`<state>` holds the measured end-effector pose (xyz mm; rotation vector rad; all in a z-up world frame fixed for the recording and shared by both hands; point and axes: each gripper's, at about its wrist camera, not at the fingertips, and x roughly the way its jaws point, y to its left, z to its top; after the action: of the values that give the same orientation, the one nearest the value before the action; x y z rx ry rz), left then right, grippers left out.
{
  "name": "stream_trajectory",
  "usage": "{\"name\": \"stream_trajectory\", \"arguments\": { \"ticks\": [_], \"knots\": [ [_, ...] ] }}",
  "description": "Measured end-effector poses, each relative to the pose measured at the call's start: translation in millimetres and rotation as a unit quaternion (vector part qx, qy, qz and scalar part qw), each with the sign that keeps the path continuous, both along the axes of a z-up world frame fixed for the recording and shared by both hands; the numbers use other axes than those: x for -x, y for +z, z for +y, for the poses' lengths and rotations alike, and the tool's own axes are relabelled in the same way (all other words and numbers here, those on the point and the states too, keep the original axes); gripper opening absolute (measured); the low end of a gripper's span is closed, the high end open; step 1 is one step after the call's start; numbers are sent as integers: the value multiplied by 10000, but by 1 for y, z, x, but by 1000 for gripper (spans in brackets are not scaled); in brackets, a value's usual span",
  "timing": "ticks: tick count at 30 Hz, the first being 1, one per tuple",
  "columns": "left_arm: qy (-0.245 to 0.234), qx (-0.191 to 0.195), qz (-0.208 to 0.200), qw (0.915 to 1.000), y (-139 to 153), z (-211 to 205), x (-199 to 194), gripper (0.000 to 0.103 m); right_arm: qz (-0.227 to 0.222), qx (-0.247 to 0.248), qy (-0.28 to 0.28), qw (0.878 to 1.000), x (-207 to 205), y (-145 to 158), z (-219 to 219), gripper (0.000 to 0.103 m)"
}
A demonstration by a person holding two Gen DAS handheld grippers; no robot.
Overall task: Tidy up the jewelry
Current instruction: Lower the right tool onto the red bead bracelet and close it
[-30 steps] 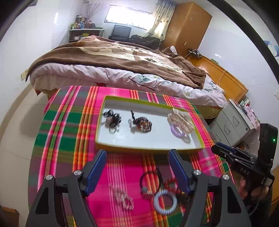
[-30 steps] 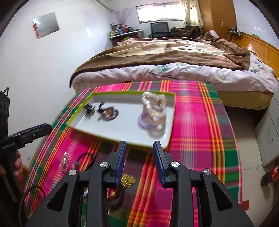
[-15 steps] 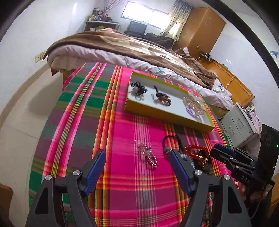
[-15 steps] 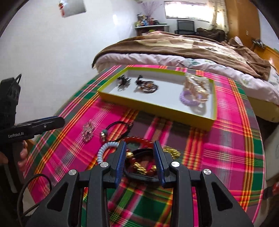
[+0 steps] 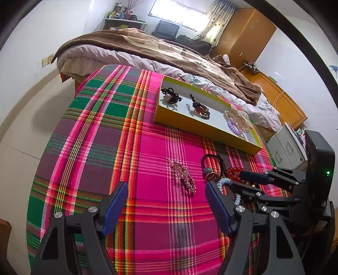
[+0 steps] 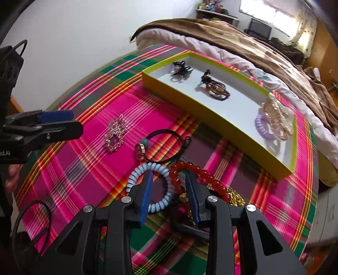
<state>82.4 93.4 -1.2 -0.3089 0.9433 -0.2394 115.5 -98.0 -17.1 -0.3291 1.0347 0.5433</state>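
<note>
Both grippers have dropped toward the jewelry; left gripper [image 5: 166,203] fingers wide, right gripper [image 6: 169,190] fingers half-open, holding nothing.

Plaid tablecloth [image 5: 147,148], bed with brown blanket [image 5: 147,46], wooden wardrobe [image 5: 247,33]

Daylight comes from the far window [image 5: 179,14], which is blown out to white in both views and glares on the curtain [image 5: 219,19] beside it. The room is bright and evenly lit; shadows under the pieces in the tray [image 6: 243,101] are short and soft. Fisheye bending curves the worktop [image 5: 147,148] edge and walls, with a dark ring at the corners. The right wrist view is slightly smeared toward its near right edge
</note>
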Motion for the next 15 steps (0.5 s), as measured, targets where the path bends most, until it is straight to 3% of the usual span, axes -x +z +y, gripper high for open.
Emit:
{"name": "stream_trajectory", "arguments": {
  "ticks": [10, 14, 15],
  "knots": [
    [-9, 27, 72, 10000, -5, -2, -5, 75, 401, -111, 349, 9985, -14, -2, -4, 33],
    [-8, 22, 101, 9999, -6, -3, -6, 75, 435, 25, 434, 9981, -19, -5, -3, 20],
    [-10, 16, 105, 9999, -6, -4, -6, 75, 440, 25, 430, 9981, -19, -5, -4, 13]
  ]
}}
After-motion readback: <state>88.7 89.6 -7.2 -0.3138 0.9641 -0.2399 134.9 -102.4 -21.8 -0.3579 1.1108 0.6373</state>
